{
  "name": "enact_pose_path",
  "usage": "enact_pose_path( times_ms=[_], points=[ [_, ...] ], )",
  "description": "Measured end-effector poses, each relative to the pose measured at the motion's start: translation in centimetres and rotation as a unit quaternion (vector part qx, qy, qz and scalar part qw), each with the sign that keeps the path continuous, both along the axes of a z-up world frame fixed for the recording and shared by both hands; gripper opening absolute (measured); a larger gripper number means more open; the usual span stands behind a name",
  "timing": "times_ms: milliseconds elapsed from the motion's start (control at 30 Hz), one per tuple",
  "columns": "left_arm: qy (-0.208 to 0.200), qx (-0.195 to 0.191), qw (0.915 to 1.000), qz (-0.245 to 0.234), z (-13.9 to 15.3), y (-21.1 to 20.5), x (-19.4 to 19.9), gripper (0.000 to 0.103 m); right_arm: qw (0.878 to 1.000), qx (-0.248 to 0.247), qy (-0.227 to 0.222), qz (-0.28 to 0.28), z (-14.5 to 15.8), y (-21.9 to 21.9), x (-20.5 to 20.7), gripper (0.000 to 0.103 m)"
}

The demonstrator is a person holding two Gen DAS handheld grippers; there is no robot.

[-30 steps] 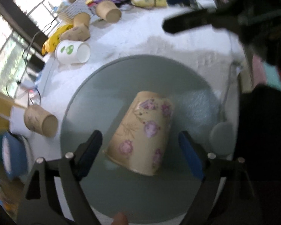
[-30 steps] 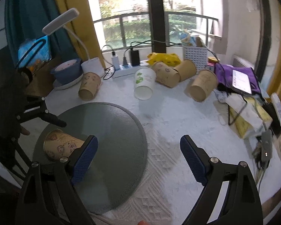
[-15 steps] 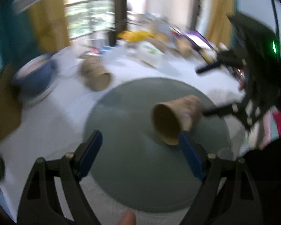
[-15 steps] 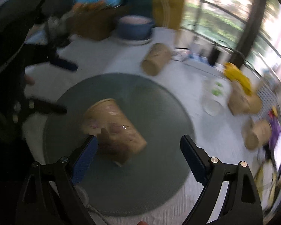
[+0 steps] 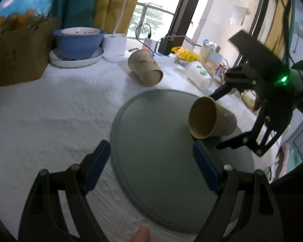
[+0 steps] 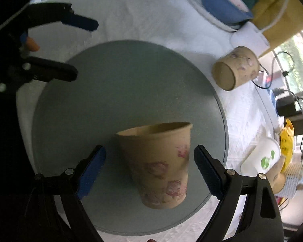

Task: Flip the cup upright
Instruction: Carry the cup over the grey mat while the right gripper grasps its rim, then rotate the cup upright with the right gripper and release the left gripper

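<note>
Between the blue-padded fingers of the right gripper [image 6: 149, 159], at the 6 o'clock part of the right wrist view, lies the floral paper cup [image 6: 159, 165]. The jaws stand wide, a gap showing on each side of the cup wall, so neither pad touches it. The cup rests on its side on the round grey mat [image 6: 111, 84], mouth toward 12 o'clock and base toward 6 o'clock in this view.

Left gripper [image 5: 151, 165], left wrist view: jaws also wide and holding nothing; one pad over the white tablecloth [image 5: 50, 111], the other over the mat [image 5: 151, 141]. The cup [image 5: 212, 119] appears at 2 o'clock beyond the right-hand pad, its open mouth facing the camera. The right gripper [image 5: 222, 119] reaches in from 3 o'clock, one finger above and behind the cup, the other below it; a green light glows on its body.

Surroundings, right wrist view: the left gripper [image 6: 80, 48] enters at 10 o'clock, fingers spread over the mat's edge. A second brown cup [image 6: 234, 70] lies on its side on the cloth at 2 o'clock, off the mat. A white cup with green spots [image 6: 260, 159] lies at 3 o'clock. A blue bowl [image 6: 224, 2] on a white plate [image 6: 208, 18] sits at 1 o'clock, a white lamp base [image 6: 250, 38] just beside it.
</note>
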State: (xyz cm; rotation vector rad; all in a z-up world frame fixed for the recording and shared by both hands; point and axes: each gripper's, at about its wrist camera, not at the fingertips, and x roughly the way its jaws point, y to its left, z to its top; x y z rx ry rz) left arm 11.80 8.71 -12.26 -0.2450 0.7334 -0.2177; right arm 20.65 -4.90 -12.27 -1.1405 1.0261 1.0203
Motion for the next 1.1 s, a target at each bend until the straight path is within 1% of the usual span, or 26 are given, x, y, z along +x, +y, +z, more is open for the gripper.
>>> enact_pose_path(
  times_ms=[67, 167, 267, 367, 433, 500, 633, 700, 800, 900, 933, 967, 1033, 1067, 1100],
  points=[
    [-0.004, -0.007, 1.0, 0.003, 0.0, 0.4, -0.3, 0.085, 1.0, -0.012, 0.005, 0.004, -0.3, 0.4, 0.2, 0.089],
    [-0.008, -0.005, 0.9999, 0.008, -0.4, 1.0, -0.3, 0.085, 1.0, -0.026, 0.01, 0.003, -0.9, 0.7, 0.5, 0.087],
    [-0.016, -0.015, 0.9998, 0.002, -0.4, 1.4, -0.5, 0.085, 0.999, -0.041, 0.013, 0.002, -1.4, 1.0, 1.0, 0.084],
    [-0.023, -0.012, 0.9996, -0.003, -0.3, 1.3, -0.7, 0.085, 0.998, -0.055, 0.013, 0.005, -1.9, 1.3, 1.1, 0.083],
    [-0.023, -0.012, 0.9997, -0.006, -0.4, 1.2, -0.7, 0.085, 0.998, -0.063, 0.013, 0.005, -2.0, 1.5, 1.4, 0.079],
    [-0.021, -0.014, 0.9997, -0.006, -0.5, 1.3, -0.7, 0.085, 0.998, -0.065, 0.012, 0.004, -2.0, 1.4, 1.3, 0.072],
    [-0.019, -0.013, 0.9997, -0.005, -0.4, 1.3, -0.7, 0.085, 0.998, -0.06, 0.011, 0.004, -2.0, 1.7, 1.5, 0.07],
    [-0.017, -0.009, 0.9998, -0.004, -0.4, 1.1, -0.7, 0.085, 0.999, -0.049, 0.008, -0.001, -1.8, 1.6, 1.5, 0.069],
    [-0.02, -0.005, 0.9998, -0.003, -0.2, 0.9, -0.6, 0.085, 1.0, -0.015, -0.003, -0.018, -0.6, 0.8, 1.1, 0.068],
    [-0.022, -0.004, 0.9997, 0.002, 0.2, 0.6, -0.3, 0.085, 0.997, 0.056, -0.011, -0.058, 1.1, -0.3, 1.8, 0.068],
    [-0.024, -0.003, 0.9997, 0.003, 0.3, 0.5, -0.2, 0.085, 0.992, 0.094, -0.015, -0.083, 1.8, -1.1, 2.0, 0.068],
    [-0.026, -0.003, 0.9997, 0.004, 0.5, 0.4, -0.1, 0.085, 0.988, 0.12, -0.018, -0.097, 2.2, -1.7, 2.3, 0.068],
    [-0.03, -0.002, 0.9995, 0.003, 0.9, 0.1, 0.2, 0.085, 0.974, 0.18, -0.038, -0.134, 2.8, -3.3, 2.3, 0.068],
    [-0.033, 0.0, 0.9994, 0.004, 1.1, 0.0, 0.4, 0.085, 0.965, 0.209, -0.047, -0.148, 3.2, -3.9, 2.1, 0.068],
    [-0.036, 0.002, 0.9993, 0.005, 1.3, -0.2, 0.5, 0.085, 0.953, 0.247, -0.053, -0.164, 3.6, -4.6, 1.7, 0.068]
  ],
)
